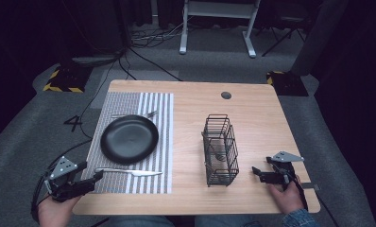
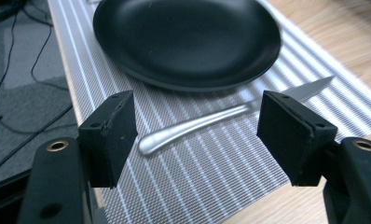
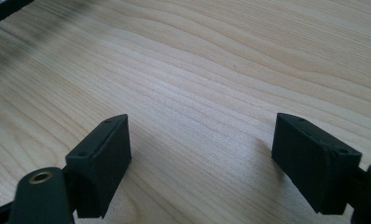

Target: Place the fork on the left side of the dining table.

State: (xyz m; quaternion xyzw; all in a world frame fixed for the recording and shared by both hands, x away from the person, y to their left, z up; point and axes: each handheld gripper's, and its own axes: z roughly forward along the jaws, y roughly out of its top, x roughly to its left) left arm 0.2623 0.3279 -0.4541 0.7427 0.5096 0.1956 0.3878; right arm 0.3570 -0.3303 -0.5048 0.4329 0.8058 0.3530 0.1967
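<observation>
One wire rack [image 1: 220, 150] is seen right of centre with something unclear inside, one empty plate [image 1: 129, 138] on the mat [image 1: 160, 111], one knife [image 1: 129, 171] at its 6 o'clock, one fork [image 1: 135, 115] at 12, and both grippers [image 1: 98, 177] [image 1: 255, 172] held apart.

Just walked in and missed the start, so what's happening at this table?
A person holds a tool in each hand, both open and empty. The left tool points at a knife lying on a striped placemat beside a black plate. The right tool hovers over bare table near a wire basket.
</observation>
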